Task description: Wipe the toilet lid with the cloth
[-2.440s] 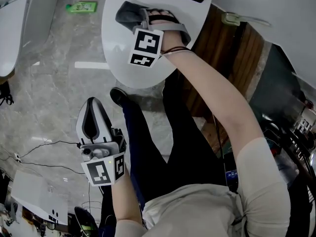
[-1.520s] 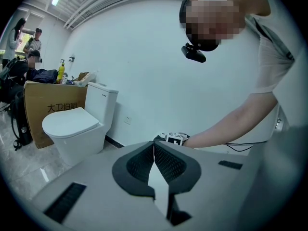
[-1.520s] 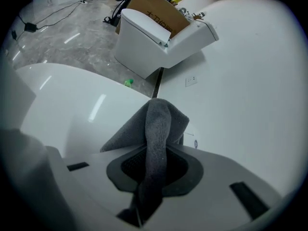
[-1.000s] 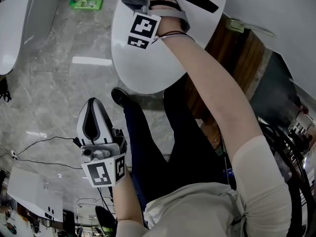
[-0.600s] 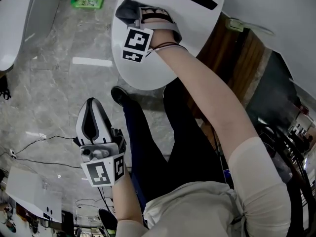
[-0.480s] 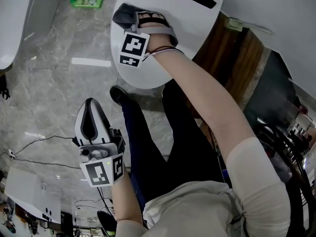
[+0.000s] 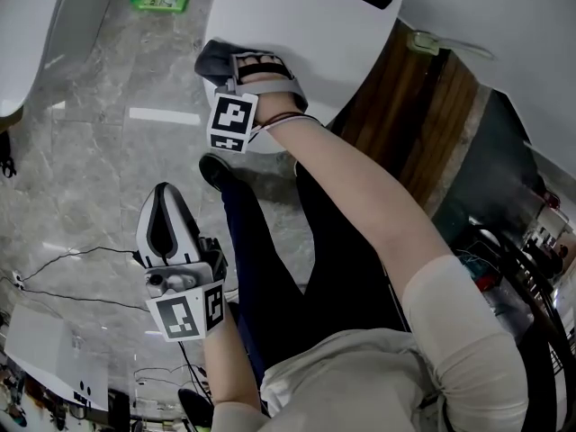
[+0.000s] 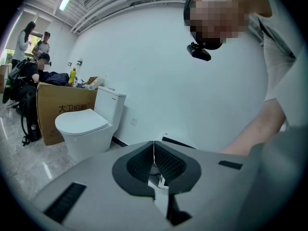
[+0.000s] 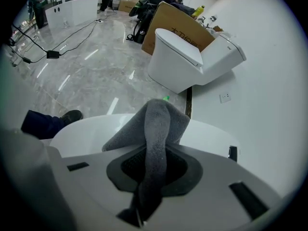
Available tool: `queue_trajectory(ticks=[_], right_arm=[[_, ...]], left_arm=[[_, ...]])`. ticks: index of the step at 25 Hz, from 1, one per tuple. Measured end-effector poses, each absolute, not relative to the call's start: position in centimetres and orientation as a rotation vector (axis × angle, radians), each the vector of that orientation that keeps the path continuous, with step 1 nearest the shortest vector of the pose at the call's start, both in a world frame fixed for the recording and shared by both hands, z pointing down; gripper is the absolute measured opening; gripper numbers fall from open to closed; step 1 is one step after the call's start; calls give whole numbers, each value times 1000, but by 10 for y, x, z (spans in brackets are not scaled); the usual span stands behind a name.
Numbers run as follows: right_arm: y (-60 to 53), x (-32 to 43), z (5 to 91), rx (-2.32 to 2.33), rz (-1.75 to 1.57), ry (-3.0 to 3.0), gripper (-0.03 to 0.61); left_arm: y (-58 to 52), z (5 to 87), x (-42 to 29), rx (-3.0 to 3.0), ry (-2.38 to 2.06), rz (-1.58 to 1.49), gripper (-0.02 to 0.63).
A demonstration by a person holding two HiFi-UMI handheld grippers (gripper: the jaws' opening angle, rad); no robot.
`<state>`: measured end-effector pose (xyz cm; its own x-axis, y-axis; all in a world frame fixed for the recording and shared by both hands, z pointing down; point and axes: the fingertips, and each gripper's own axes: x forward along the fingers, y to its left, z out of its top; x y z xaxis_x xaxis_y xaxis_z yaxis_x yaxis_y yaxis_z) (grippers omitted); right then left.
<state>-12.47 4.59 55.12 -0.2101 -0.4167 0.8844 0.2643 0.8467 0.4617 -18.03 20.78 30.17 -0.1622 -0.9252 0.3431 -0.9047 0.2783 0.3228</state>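
Note:
The white toilet lid fills the top middle of the head view and shows as a pale curve in the right gripper view. A grey cloth is pinched in my right gripper, which presses it on the lid's near left edge. In the right gripper view the cloth runs folded between the shut jaws. My left gripper hangs low at the left over the floor, away from the toilet. Its jaws are shut on nothing.
A green bottle lies on the grey marble floor at the top left. A second toilet stands by a cardboard box. Cables trail on the floor at the left. Wooden panelling flanks the toilet on the right. A black shoe stands below the lid.
My right gripper has dragged the cloth from the lid's far left part down toward its near left edge. The left gripper has stayed where it was.

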Motion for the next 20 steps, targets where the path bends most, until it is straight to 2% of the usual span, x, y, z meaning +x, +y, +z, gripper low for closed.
queue_trajectory(ticks=[20], right_arm=[[115,-121,560,49,-583,-1702,69]], left_arm=[[236,300,-185,1627,-2122,-66,15]])
